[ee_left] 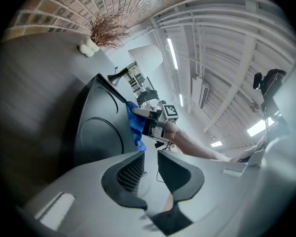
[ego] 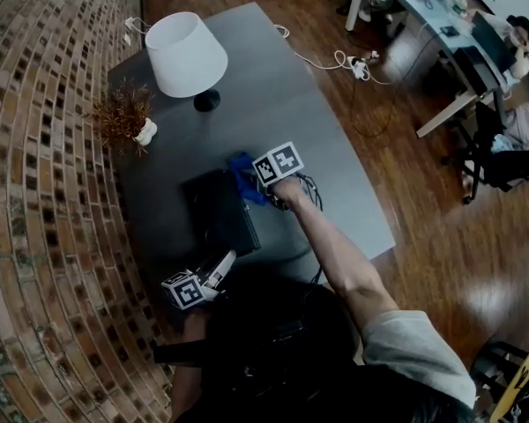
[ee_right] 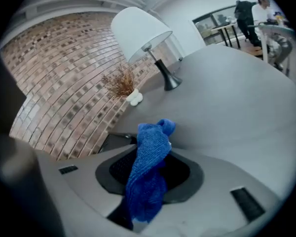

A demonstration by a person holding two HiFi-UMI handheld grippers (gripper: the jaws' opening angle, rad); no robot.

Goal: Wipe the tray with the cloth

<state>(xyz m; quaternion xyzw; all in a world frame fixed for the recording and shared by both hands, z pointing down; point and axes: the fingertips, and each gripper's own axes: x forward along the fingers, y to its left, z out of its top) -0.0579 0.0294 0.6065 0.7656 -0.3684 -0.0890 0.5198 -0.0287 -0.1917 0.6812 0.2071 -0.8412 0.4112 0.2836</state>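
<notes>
Clenches the right gripper [ee_right: 150, 168] on a blue terry cloth [ee_right: 153, 137], fingers shut tight on its middle, with a bunched end poking past the tips and the rest trailing back between the pads. Holds that cloth at the far right corner of the black tray [ego: 213, 217], touching the rim or just over it; cannot tell which from the head view. Finds the tray close to the near edge of the dark grey counter [ego: 335, 148], toward its left corner, well apart from the white-shaded lamp [ego: 185, 55] and the dried sprig [ego: 119, 108] in a small white vase [ego: 145, 132] along the far left side. Holds the left gripper [ee_left: 149, 158] at the tray's near edge, fingers [ee_left: 130, 174] drawn close together yet released. Shows a pale slit between the pads, with nothing pinched there and the tray's edge just beside one tip.

Judges the cloth soft, light and limp. Folds and drags readily, so best gripped at the bunched middle as now, with enough hanging free to press flat on the tray.

Judges the tray stiff, smooth and probably light, hence likely to skate across the counter under a wiping stroke. Best steadied at the near rim, a raised lip that looks suited to a pinch. Expects little risk of breakage, more of the tray sliding or the cloth working out of the pads.
</notes>
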